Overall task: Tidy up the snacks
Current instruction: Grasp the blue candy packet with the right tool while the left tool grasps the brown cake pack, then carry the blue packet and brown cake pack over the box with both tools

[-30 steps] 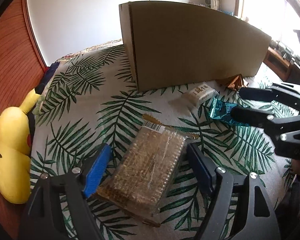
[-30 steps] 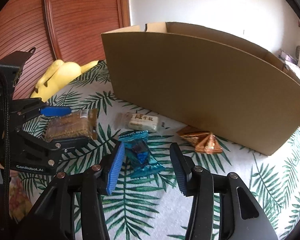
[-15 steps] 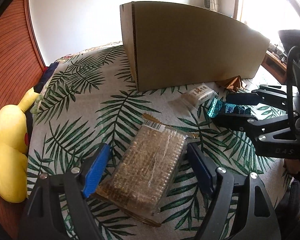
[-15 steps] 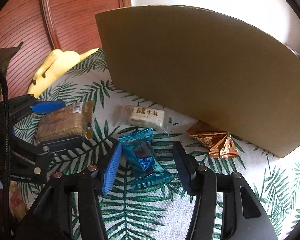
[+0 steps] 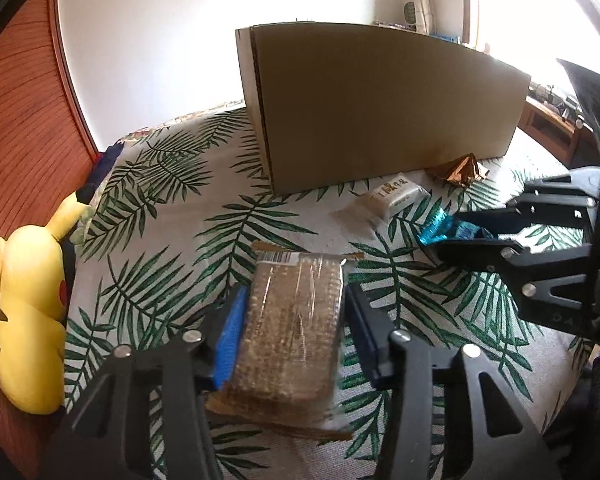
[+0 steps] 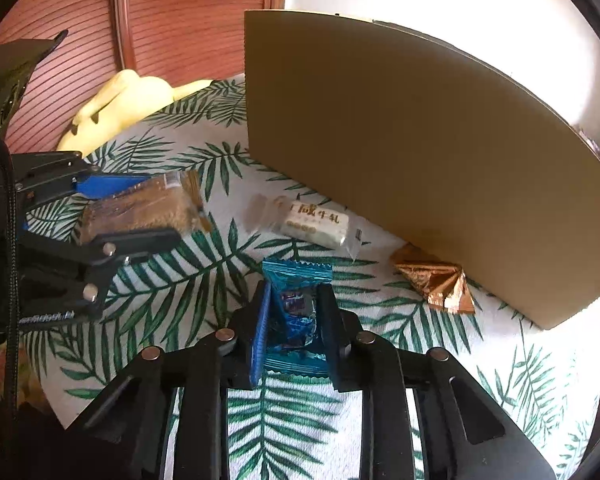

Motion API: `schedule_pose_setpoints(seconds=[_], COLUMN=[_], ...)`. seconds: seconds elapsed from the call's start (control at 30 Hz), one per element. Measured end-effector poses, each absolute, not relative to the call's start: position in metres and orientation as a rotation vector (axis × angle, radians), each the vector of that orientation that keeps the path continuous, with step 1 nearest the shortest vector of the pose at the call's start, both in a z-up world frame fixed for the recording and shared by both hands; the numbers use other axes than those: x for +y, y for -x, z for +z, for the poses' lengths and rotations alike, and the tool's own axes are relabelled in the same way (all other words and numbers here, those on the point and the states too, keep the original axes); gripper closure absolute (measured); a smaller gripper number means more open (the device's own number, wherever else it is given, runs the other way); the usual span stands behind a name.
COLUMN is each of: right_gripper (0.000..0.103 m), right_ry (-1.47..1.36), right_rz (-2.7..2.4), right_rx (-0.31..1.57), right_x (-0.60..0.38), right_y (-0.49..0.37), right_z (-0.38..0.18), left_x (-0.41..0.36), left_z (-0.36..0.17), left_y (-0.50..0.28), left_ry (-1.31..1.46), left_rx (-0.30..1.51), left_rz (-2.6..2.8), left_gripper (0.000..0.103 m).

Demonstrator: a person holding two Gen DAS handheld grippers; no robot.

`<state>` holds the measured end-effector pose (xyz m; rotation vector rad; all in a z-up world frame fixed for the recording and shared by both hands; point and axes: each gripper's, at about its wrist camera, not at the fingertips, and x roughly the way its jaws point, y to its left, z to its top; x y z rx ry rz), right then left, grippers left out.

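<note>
Two claws clamped on snacks (image 6: 296,312)

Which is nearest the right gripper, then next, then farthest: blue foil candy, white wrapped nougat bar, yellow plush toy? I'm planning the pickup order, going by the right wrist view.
1. Blue foil candy: between the right gripper's pads, which have just closed on it.
2. White wrapped nougat bar: just beyond, near the cardboard box.
3. Yellow plush toy: far left, by the wooden panel.

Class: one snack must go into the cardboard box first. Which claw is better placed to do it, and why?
Probably the right claw: it is shut on the blue packet, beside the cardboard box. The left claw's cracker pack sits farther away.
</note>
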<state>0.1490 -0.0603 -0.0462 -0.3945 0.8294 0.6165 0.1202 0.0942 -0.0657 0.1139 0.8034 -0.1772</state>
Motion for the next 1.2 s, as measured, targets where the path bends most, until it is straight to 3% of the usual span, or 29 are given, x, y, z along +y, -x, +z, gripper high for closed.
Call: schedule_pose_setpoints(seconds=[0.77, 1.2], right_gripper=[0.082, 0.082], right_ry=[0.105, 0.063], right_rz=[0.637, 0.595], right_rx=[0.658, 0.609], right_x=[-0.140, -0.170], right_y=[-0.099, -0.092], right_z=[0.009, 0.025], left_x=[0.087, 0.036], left_z=[-0.060, -0.016], left_y=[-0.121, -0.102], left_ry=[-0.134, -0.123], left_rx=[0.811, 0.706], left_rz=[-0.180, -0.284], left_gripper=[0.060, 0.062])
